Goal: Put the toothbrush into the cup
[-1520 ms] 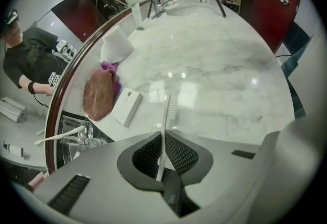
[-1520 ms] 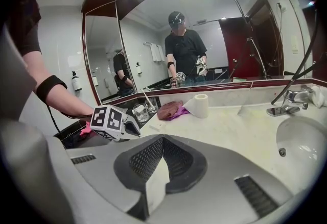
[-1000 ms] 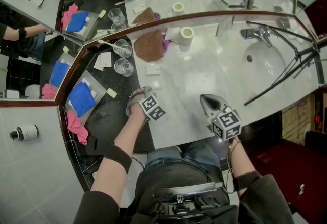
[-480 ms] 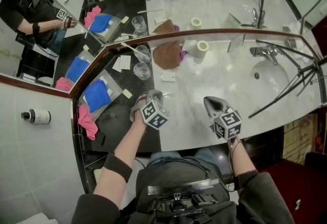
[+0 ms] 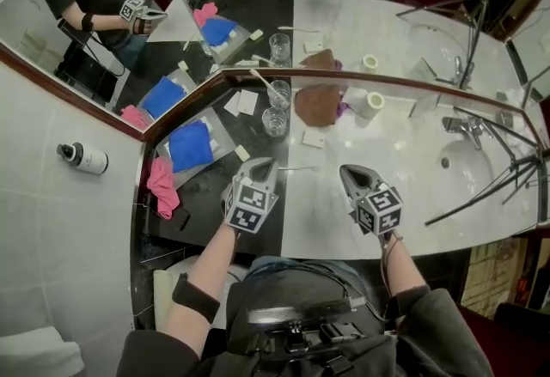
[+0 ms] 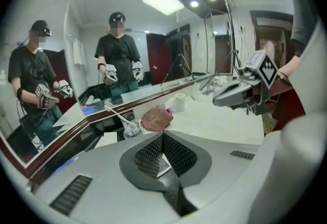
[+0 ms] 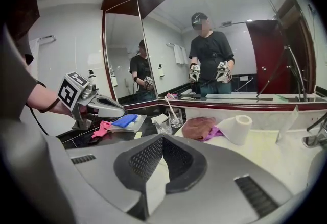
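The left gripper (image 5: 267, 164) was pressed shut, apparently pinching the toothbrush (image 5: 298, 167) by one end. The brush's long axis ran out toward 3 o'clock over the surface (image 5: 404, 169). The empty cup (image 5: 274, 121) stood at 12 o'clock, nearer this hand than the right gripper (image 5: 346, 170), which was closed on nothing.

Marble counter (image 5: 412, 169): glass cup (image 5: 274, 121), brown cloth (image 5: 316, 103), paper roll (image 5: 374, 100), pink cloth (image 5: 161, 185).

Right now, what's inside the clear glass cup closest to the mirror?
A white toothbrush leans in the clear glass cup, upper end past the rim. In the right gripper view the nearer glass covers part of its base.
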